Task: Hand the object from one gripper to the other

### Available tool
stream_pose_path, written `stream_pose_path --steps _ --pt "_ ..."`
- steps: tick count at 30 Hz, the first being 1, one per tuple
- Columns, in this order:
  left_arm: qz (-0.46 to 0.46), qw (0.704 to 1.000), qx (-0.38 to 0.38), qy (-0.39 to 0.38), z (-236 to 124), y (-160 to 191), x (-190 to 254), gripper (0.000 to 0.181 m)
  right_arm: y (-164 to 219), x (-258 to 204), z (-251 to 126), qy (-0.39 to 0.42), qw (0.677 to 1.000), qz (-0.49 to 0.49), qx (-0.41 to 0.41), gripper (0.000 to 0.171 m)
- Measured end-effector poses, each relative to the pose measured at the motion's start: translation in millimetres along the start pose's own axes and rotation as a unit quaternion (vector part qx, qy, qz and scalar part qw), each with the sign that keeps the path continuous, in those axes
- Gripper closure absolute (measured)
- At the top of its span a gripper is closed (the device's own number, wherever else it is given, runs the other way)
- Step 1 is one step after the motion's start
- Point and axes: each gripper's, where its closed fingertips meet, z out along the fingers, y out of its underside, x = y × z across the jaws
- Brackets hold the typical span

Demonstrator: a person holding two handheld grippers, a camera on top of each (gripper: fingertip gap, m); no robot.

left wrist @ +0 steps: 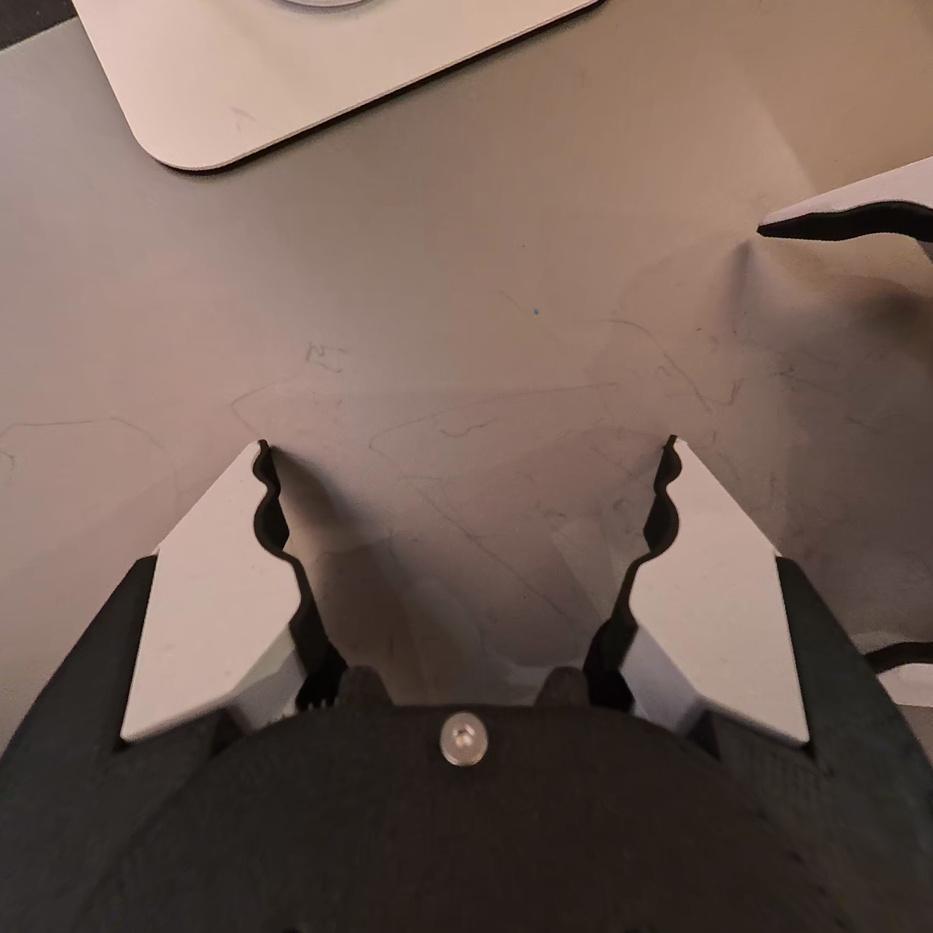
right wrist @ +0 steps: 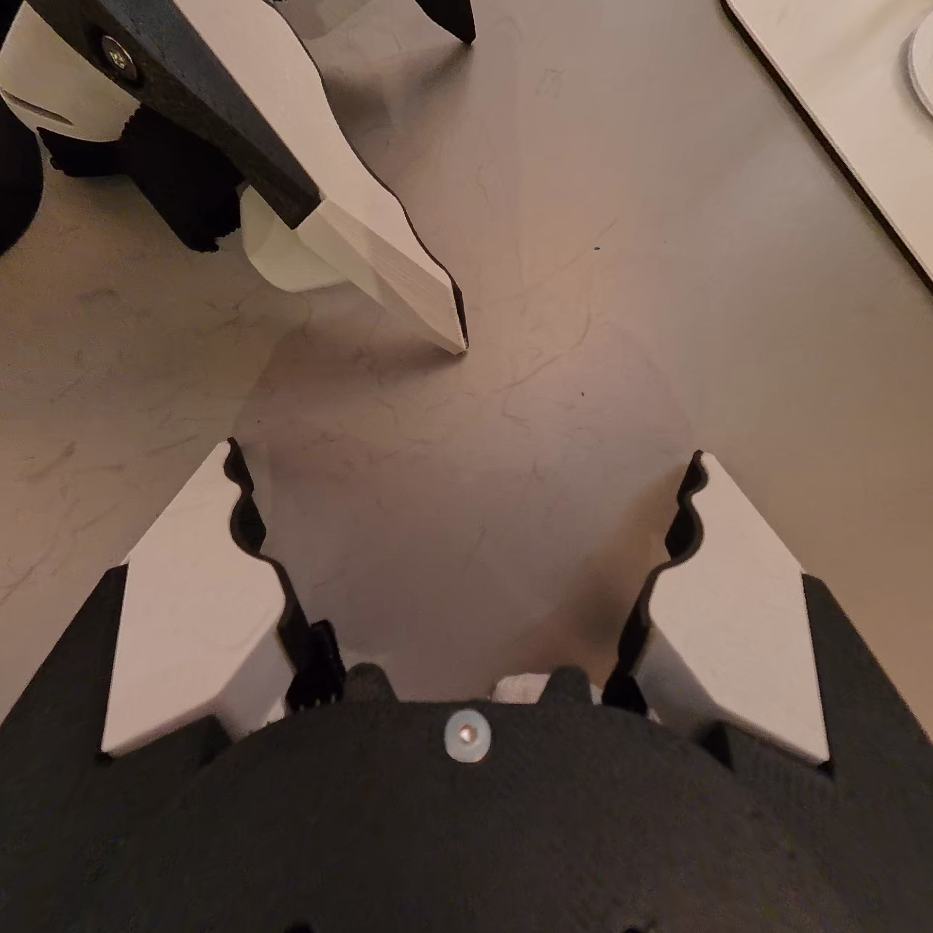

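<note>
My left gripper (left wrist: 467, 442) is open and empty, low over the grey table (left wrist: 454, 282). My right gripper (right wrist: 465, 448) is open and empty too, over the same table (right wrist: 580, 328). No object lies between either pair of jaws. A small white patch (right wrist: 515, 689) shows at the base of the right gripper, mostly hidden; I cannot tell what it is. The left gripper also shows in the right wrist view (right wrist: 462, 187) at the upper left, open, one fingertip touching or almost touching the table. One of the right gripper's fingers (left wrist: 848, 212) shows at the right edge of the left wrist view.
A flat silver slab with rounded corners, like a monitor foot, lies on the table at the far side (left wrist: 303, 75), and shows at the upper right in the right wrist view (right wrist: 833, 116). The table surface is scuffed.
</note>
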Motion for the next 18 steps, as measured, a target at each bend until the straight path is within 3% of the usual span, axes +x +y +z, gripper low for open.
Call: stream_pose_path --steps 8,11,18 --pt "0.000 1.000 0.001 0.002 1.9 -2.0 -12.0 0.036 1.4 -2.8 0.1 -0.008 1.000 -0.001 -0.003 0.012" --pt "0.005 1.000 -0.003 0.009 6.2 -1.6 -11.2 0.023 1.4 -3.0 0.9 -0.011 1.000 0.001 -0.005 0.012" --pt "0.016 1.000 -0.009 0.015 5.6 -2.0 -0.8 0.023 1.6 -3.0 0.7 -0.010 1.000 0.000 -0.005 0.012"
